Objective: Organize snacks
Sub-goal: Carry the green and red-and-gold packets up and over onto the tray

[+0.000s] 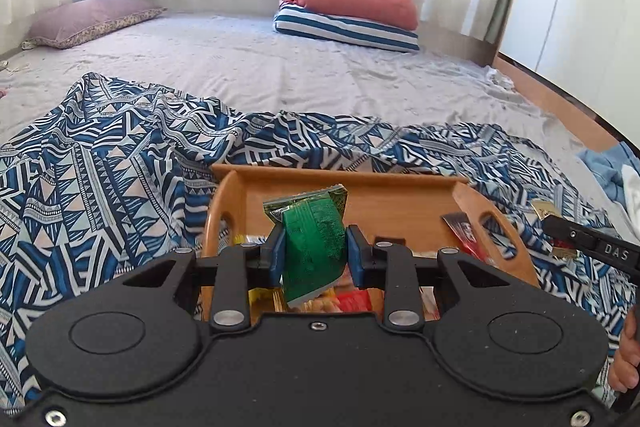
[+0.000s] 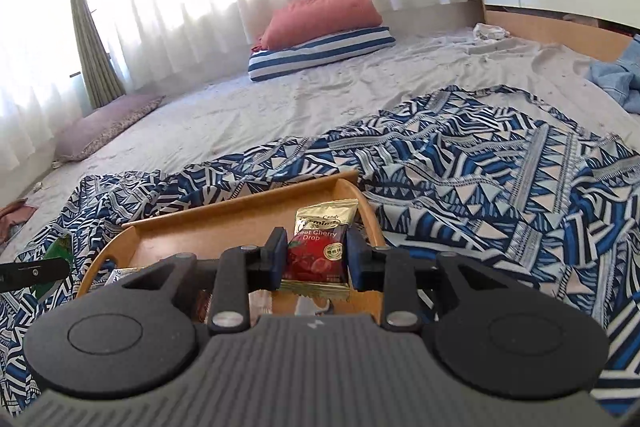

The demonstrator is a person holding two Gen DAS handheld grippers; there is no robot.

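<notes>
Each hand-held gripper, left clamping a green snack packet, right clamping a cherry candy packet, hangs above the wooden tray; sorting seems underway, so each packet next needs its spot.

- The red and gold candy packet has words on it: "Candy" at the top, then "Sweet Cherry Drop". A bigger name above these is partly hidden and too hard to read.
- The black gripper arm at the right edge has the white letters "DAS".
- The green packet has print too blurry to read.
</notes>
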